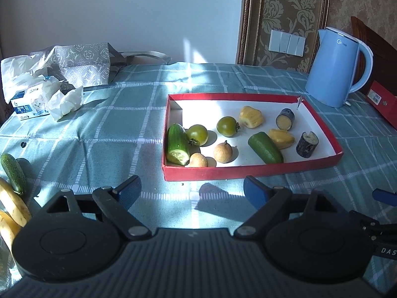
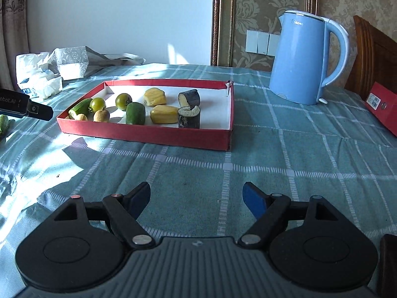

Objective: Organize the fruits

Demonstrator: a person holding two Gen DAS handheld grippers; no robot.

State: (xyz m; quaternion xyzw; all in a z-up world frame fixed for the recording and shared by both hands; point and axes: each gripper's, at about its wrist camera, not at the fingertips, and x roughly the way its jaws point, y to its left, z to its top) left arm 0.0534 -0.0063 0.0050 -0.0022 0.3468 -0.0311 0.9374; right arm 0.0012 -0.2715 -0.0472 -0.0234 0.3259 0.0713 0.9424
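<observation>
On the counter [image 1: 124, 129] the red tray [image 1: 248, 171] holds most produce while both the left gripper [image 1: 192, 188] and right gripper [image 2: 197, 196] hover empty and open, so fetching the stray cucumber [image 1: 13, 172] likely follows.

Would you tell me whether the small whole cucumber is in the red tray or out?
Out: the cucumber lies on the cloth, left of the tray.

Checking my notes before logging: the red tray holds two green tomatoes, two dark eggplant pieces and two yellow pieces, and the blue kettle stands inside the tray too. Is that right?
Not quite. The blue kettle stands outside the red tray, on the checked tablecloth beyond its far corner, as the right wrist view shows. The tomatoes, eggplant pieces and yellow pieces are in the tray as you say.
</observation>
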